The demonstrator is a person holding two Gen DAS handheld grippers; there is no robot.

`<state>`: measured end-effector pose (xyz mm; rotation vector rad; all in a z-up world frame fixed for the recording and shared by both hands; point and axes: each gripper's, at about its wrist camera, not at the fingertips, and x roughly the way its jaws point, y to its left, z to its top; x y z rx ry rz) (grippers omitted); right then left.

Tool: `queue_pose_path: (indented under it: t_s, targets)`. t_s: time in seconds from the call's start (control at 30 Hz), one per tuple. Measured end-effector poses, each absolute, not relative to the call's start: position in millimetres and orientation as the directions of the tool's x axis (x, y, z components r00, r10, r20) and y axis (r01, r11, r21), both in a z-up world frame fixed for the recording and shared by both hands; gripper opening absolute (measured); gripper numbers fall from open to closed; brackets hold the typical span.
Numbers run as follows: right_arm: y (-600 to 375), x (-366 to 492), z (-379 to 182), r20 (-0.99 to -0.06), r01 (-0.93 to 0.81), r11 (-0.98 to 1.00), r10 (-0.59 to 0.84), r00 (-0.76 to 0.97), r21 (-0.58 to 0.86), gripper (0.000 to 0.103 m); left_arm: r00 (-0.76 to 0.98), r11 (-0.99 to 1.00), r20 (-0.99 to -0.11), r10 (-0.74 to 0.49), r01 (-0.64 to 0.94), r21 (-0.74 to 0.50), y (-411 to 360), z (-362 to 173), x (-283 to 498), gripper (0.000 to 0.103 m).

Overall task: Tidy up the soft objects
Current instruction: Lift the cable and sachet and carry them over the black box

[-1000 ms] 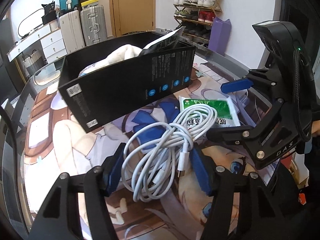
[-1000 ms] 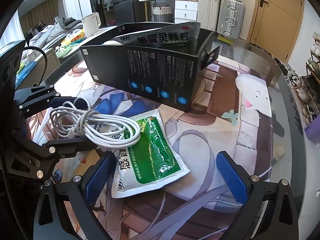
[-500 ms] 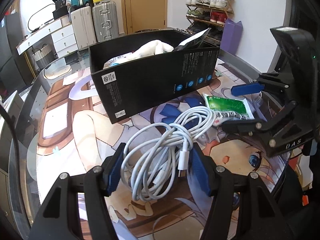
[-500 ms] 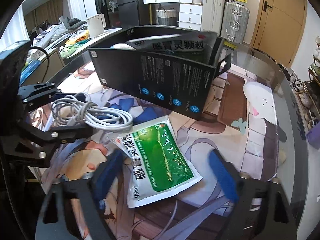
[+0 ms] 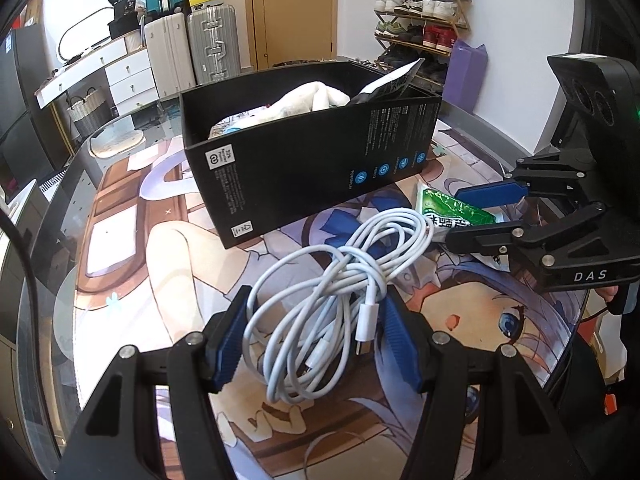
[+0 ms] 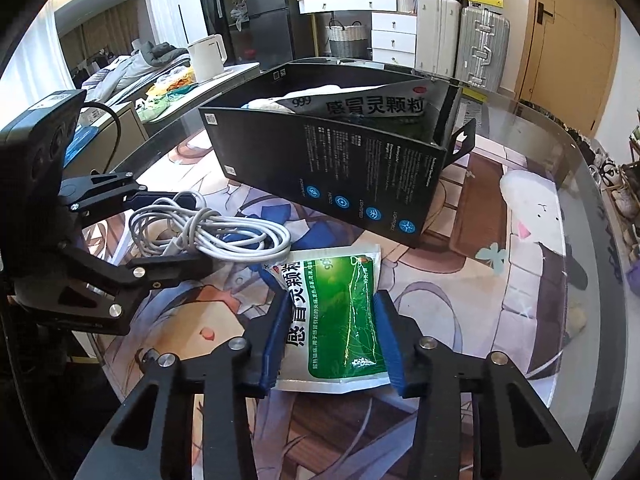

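My left gripper (image 5: 316, 336) is shut on a coiled white cable (image 5: 340, 284) and holds it above the printed mat; the cable also shows in the right wrist view (image 6: 208, 228). My right gripper (image 6: 332, 332) is closed around a green and white sachet (image 6: 340, 312), its blue pads touching both sides; the sachet shows in the left wrist view (image 5: 448, 208). A black open box (image 5: 312, 160) stands beyond, holding a white soft item (image 5: 308, 100) and another sachet (image 6: 360, 106).
The round glass table's edge (image 6: 592, 184) curves at the right. Suitcases (image 5: 192, 48), a drawer unit and a shoe rack (image 5: 420, 12) stand beyond the table. A white kettle (image 6: 206, 58) sits on a side counter.
My left gripper has lifted the cable and drawn back from the box. My right gripper has moved onto the green sachet and closed around it.
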<state>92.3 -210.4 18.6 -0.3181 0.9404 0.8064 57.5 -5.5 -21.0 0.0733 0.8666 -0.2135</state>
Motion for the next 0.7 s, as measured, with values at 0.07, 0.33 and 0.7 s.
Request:
queue_pose_path:
  t_s: [0.07,0.33,0.7]
  targets:
    - [-212,91,21,-0.814,-0.735,0.672,0.476,0.333,0.092,0.040,0.629,0.976,-0.761,-0.161,0.216,-0.028,-4,-20,58,0.062]
    - [-217,88,36,-0.788,-0.731,0.678,0.492,0.371,0.080,0.040,0.660,0.976,-0.731,-0.175,0.213,-0.041,2,-8,52,0.062]
    - [-228,79,64,-0.738,-0.725,0.686,0.522,0.428,0.065,0.040,0.708,0.973,-0.675,-0.205,0.222,-0.064,8,14,40,0.062]
